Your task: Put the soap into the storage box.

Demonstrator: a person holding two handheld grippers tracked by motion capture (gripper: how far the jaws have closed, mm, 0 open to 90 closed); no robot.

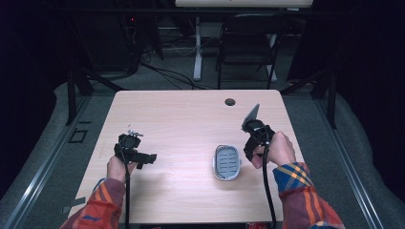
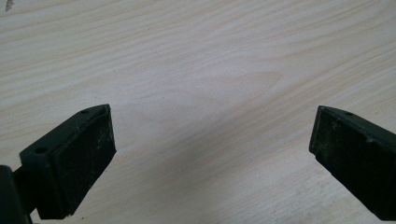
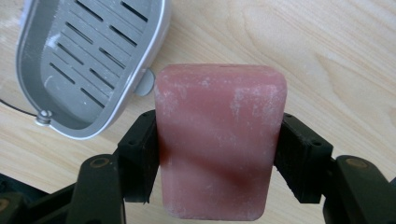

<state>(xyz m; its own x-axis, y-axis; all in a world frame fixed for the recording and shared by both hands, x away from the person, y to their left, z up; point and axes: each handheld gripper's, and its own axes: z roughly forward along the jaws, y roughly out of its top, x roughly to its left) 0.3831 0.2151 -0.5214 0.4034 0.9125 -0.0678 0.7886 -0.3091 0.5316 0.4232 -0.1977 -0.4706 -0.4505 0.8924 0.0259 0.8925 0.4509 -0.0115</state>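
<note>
My right gripper (image 3: 219, 154) clamps a pink soap bar (image 3: 219, 140) by its sides, above the table (image 1: 191, 119), just right of the grey slotted soap dish (image 1: 226, 162). Bar's lower end cut off in right gripper view; dish partly out of frame. Left gripper (image 2: 212, 154): jaws wide apart, nothing btwn, over bare wood.

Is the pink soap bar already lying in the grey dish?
No, the soap bar is clamped between the right gripper jaws beside the grey dish, whose slotted tray is empty.
</note>
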